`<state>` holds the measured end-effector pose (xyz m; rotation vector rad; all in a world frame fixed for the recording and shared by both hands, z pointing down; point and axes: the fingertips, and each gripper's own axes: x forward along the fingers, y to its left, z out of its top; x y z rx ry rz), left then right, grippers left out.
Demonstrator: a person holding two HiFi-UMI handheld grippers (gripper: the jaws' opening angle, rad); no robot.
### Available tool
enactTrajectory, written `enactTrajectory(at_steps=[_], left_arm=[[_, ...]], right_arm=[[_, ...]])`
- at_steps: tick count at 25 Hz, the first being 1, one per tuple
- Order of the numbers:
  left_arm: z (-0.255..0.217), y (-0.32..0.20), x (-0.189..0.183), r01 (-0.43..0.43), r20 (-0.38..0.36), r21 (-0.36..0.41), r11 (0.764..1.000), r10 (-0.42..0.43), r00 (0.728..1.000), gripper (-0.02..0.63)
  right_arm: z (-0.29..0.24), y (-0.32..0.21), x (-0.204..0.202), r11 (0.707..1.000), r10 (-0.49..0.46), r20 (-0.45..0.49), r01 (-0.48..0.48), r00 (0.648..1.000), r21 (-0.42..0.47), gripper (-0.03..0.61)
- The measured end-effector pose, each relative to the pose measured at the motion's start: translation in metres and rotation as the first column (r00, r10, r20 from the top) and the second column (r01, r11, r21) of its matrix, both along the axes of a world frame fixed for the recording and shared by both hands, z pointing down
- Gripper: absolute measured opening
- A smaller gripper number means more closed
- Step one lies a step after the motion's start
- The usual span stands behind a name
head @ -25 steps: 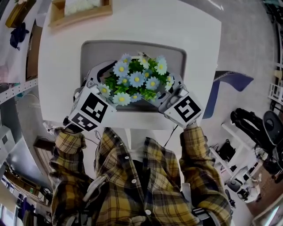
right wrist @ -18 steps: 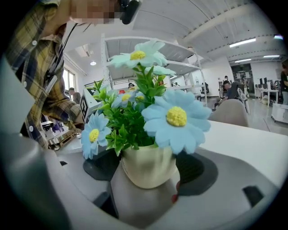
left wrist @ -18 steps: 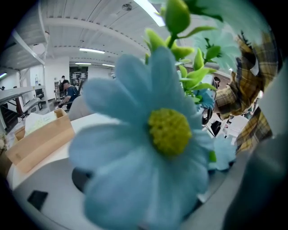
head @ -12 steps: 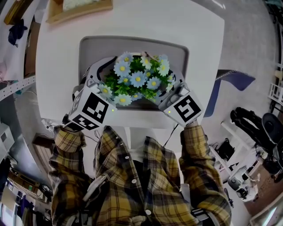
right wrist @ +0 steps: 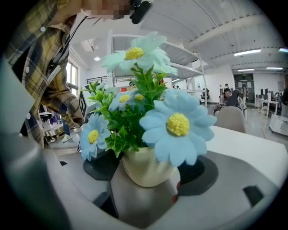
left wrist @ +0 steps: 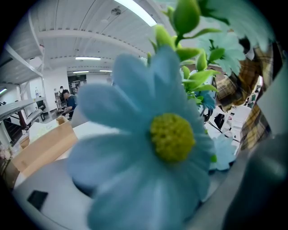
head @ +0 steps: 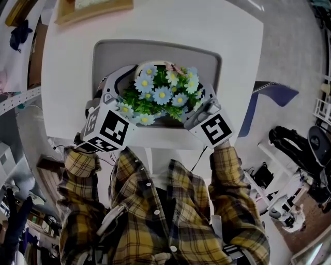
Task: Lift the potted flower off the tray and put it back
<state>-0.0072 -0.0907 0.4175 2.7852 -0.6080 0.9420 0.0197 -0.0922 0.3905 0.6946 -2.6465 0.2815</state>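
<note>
Blue daisies over a cream pot: the potted flower point(head: 159, 93) is above the near half of the grey tray point(head: 207, 57), dead centre between the two tools. The left hand-held gripper point(head: 115, 96) flanks it on the left and the right hand-held gripper point(head: 200, 103) on the right, about equally close, so neither hand is nearer. The long axis is upright, blooms up. The pot's far rim peeks out past the leaves in the head view.

In the right gripper view the jaws stand on either side of the pot point(right wrist: 144, 168), low on its body. They look closed on it, and the pot fills the gap. In the left gripper view one blossom blocks nearly everything. Grey jaw edges show only at the lower corners, with flowers between them, and I cannot tell if that tool is clamped on the pot.

I also can't tell for sure whether the base is resting on the tray or just clear of it.

Judgement: the move is straight up or down along the pot's axis, with both tools kept level so it doesn't tip.

For room, the tray's far half is bare. Its near rim lies close to the white desk point(head: 155, 26) edge by the person, so there is little slack toward the body. The wooden box point(head: 93, 10) at the far left is well apart.
</note>
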Motion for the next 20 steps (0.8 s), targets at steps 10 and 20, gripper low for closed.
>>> enactTrajectory(at_steps=[10, 20], left_arm=[[0.001, 0.000, 0.000, 0.012, -0.024, 0.036, 0.999, -0.012, 1.000, 0.414], [-0.006, 0.002, -0.016, 0.049, -0.040, 0.026, 0.998, -0.048, 0.998, 0.414]], right_arm=[[0.004, 0.001, 0.003, 0.998, 0.066, 0.004, -0.066, 0.998, 0.015, 0.370], [0.000, 0.001, 0.006, 0.990, 0.140, 0.019, -0.140, 0.990, 0.002, 0.370]])
